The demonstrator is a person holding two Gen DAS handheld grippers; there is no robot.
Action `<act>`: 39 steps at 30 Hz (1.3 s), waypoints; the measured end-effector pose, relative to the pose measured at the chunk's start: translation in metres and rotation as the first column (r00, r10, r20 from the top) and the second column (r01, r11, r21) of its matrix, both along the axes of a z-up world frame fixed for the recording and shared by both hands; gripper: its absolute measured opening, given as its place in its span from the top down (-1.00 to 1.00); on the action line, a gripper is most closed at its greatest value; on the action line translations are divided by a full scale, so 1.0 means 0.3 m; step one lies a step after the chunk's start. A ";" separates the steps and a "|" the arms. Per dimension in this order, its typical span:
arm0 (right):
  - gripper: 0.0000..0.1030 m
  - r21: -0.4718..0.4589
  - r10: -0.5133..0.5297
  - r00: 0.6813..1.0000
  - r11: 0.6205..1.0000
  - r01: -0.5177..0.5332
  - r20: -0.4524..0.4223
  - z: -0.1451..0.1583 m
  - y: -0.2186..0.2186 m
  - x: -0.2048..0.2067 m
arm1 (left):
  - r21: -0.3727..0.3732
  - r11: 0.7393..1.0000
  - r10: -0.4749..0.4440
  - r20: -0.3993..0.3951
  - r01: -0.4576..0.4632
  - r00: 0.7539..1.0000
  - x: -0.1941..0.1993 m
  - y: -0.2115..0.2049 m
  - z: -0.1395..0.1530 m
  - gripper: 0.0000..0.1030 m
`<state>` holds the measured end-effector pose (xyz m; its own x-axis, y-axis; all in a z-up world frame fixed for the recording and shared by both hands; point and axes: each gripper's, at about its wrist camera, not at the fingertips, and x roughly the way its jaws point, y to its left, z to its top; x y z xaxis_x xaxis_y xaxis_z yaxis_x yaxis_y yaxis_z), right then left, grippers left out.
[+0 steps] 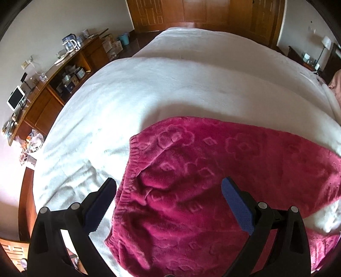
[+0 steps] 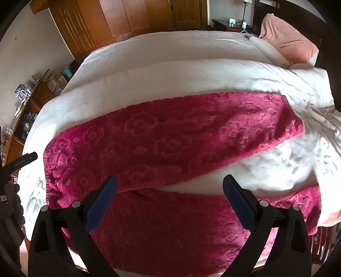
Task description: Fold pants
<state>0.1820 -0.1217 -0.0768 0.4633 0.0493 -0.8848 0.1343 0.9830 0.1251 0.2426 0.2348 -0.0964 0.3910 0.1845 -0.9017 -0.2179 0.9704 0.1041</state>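
Magenta fleece pants (image 2: 162,140) with an embossed flower pattern lie spread on a white bed (image 2: 170,64), waistband at the left, both legs running to the right with a gap between them. My left gripper (image 1: 169,187) is open and empty above the waistband end of the pants (image 1: 191,170). My right gripper (image 2: 170,185) is open and empty, hovering over the crotch and the near leg. The near leg's cuff (image 2: 307,198) reaches the bed's right edge. Part of the left gripper's body (image 2: 19,163) shows at the left of the right wrist view.
A pink pillow (image 2: 287,40) lies at the bed's head, far right. A wooden cabinet (image 1: 53,85) with a kettle, tablet and clutter lines the left wall. Wooden wardrobes (image 2: 127,17) stand beyond the bed. A nightstand with a lamp (image 1: 309,57) stands far right.
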 end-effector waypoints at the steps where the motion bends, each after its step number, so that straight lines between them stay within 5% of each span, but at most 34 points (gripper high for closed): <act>1: -0.94 -0.003 -0.001 1.000 1.000 0.001 -0.005 -0.005 0.006 0.015 | -0.001 1.000 -0.007 -0.002 0.007 1.000 0.015 -0.002 -0.009 -0.90; 13: -0.94 -0.035 -0.005 0.998 0.999 0.003 -0.065 -0.068 0.046 0.085 | -0.030 0.996 -0.091 -0.028 0.090 0.995 0.213 0.045 -0.137 -0.90; 35: -0.94 -0.067 -0.055 0.989 0.997 0.046 -0.140 -0.134 0.024 -0.008 | -0.135 0.979 -0.168 -0.129 0.150 0.977 0.518 0.313 -0.422 -0.89; 39: -0.94 -0.076 -0.071 0.986 0.995 0.060 -0.151 -0.138 0.008 -0.025 | -0.227 0.964 -0.179 -0.166 0.139 0.970 0.558 0.340 -0.475 -0.65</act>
<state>0.1745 -0.1192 -0.1181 0.3224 -0.0419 -0.9457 0.2110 0.9771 0.0287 0.4101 0.3368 -0.2389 0.2242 -0.0695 -0.9721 -0.0552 0.9949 -0.0839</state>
